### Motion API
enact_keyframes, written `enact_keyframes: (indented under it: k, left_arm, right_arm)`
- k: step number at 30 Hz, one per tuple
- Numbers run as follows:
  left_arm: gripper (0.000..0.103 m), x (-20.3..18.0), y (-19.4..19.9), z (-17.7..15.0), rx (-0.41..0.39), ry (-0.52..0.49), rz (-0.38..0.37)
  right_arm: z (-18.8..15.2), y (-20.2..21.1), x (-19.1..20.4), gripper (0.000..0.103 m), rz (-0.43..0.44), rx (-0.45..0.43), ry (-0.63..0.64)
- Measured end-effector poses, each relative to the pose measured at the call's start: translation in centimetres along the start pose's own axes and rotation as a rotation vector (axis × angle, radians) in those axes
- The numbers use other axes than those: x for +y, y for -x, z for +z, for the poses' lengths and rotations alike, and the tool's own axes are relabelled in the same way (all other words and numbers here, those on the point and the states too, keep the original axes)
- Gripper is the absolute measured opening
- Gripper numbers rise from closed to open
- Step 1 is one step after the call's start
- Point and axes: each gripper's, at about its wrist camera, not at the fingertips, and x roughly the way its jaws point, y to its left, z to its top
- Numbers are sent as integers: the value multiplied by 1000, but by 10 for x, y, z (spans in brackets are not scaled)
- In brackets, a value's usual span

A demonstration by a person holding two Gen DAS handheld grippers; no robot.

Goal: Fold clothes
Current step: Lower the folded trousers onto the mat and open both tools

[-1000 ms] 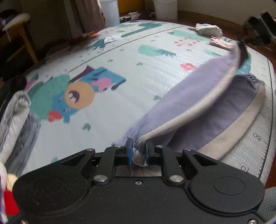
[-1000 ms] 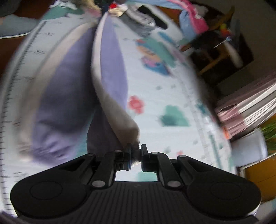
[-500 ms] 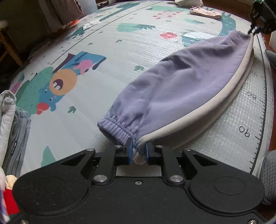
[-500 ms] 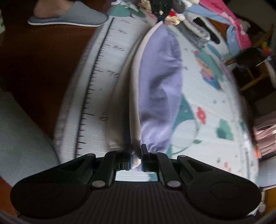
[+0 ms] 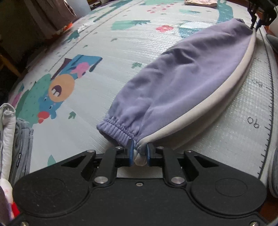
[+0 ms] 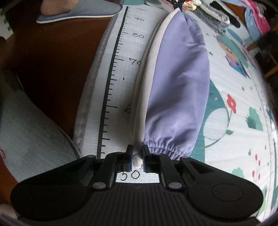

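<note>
Lilac trousers [image 5: 182,78] with a pale side stripe lie folded lengthwise and stretched flat along the play mat's [image 5: 97,57] ruler edge. My left gripper [image 5: 139,153] is shut on the striped corner beside one gathered elastic end, low over the mat. The other gripper [image 5: 257,15] shows at the far end of the garment. In the right wrist view my right gripper [image 6: 137,156] is shut on the striped corner of the trousers [image 6: 179,83] next to the opposite elastic end, near the 50 mark.
Folded grey and white clothes [image 5: 10,132] are stacked at the mat's left. A pink garment [image 5: 199,2] lies far off. A person's foot in a grey slipper [image 6: 78,10] stands on the wooden floor [image 6: 43,60] beside the mat edge. More clothes [image 6: 257,19] are piled beyond.
The trousers hung stretched in the air between both grippers a second ago; both grippers came down and the garment now lies flat along the mat's edge, still gripped at both ends.
</note>
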Motion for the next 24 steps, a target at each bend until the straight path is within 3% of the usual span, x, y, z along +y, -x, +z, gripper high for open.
enact_keyframes:
  k: [4,8,13,16,19,22,23,24]
  left_arm:
    - [12,-6,-3,0,-3,-13,16]
    - [12,-9,-4,-1,-3,-19,26]
    - [13,-9,-6,-1,-1,-9,32]
    - [13,-9,-7,0,1,0,32]
    - [13,-10,-6,-1,0,6,32]
    - [13,-9,-6,-2,-4,20,30]
    - [13,-8,-6,-2,-5,24,29]
    - [13,-8,-6,-2,-6,28,28]
  right_arm:
    - [-3,15,-17,18,54,-1,-119]
    - [-14,30,-52,18,90,-21,-338]
    - [-39,23,-109,24,133,-142,-796]
    - [-50,4,-124,27,145,-151,-955]
    - [-54,-17,-129,30,168,-110,-1016]
    - [-44,-25,-114,29,118,-54,-909]
    - [-40,-26,-109,27,95,-40,-868]
    - [-36,-24,-105,17,77,-34,-832]
